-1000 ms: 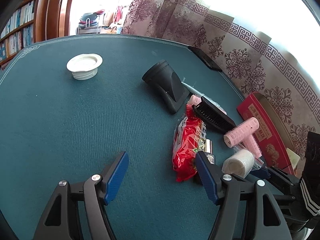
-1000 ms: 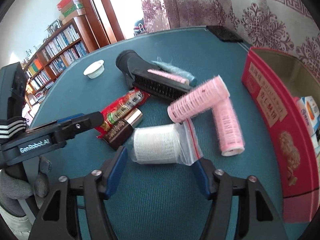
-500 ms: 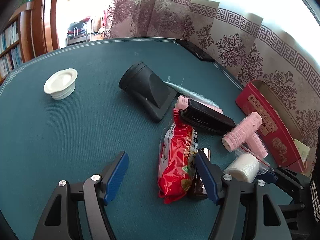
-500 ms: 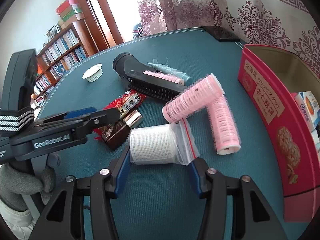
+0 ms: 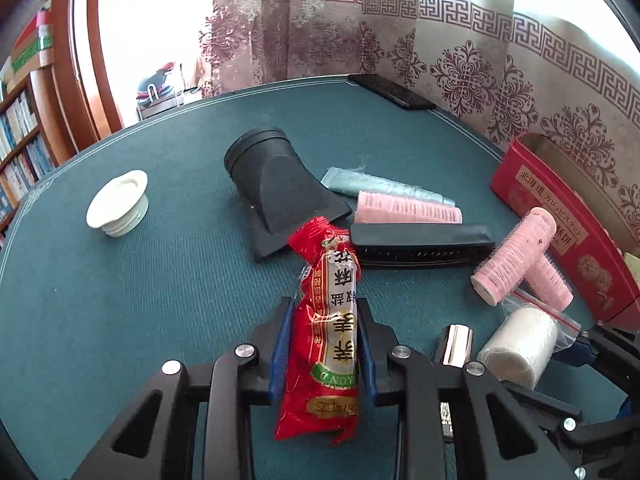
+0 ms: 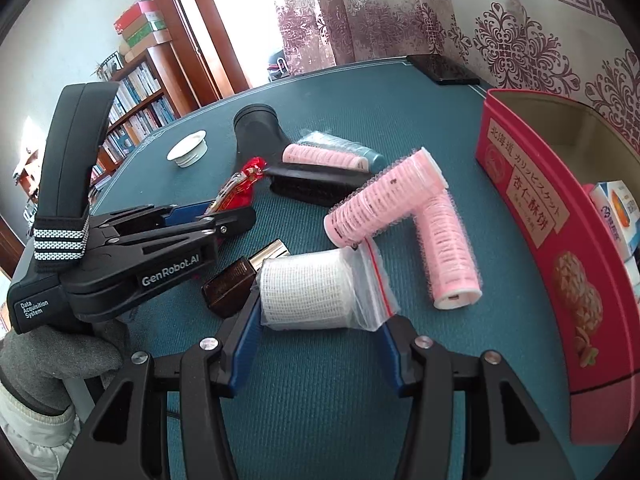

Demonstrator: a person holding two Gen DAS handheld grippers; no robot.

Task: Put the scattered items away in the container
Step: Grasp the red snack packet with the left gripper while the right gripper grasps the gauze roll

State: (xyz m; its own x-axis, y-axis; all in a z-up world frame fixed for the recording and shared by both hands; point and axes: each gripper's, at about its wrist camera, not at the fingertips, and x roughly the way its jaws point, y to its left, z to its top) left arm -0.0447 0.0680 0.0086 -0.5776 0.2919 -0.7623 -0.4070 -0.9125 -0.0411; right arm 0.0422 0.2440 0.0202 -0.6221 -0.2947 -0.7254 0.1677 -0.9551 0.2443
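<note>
The left gripper (image 5: 324,344) has just closed on the red snack packet (image 5: 326,344), whose long axis runs along its 2 fingers, away from the camera. The right gripper (image 6: 316,320) tilts down, pads against the bagged white roll (image 6: 308,290) on the green table (image 5: 120,300). Beyond stands the red box (image 6: 532,208).
</note>
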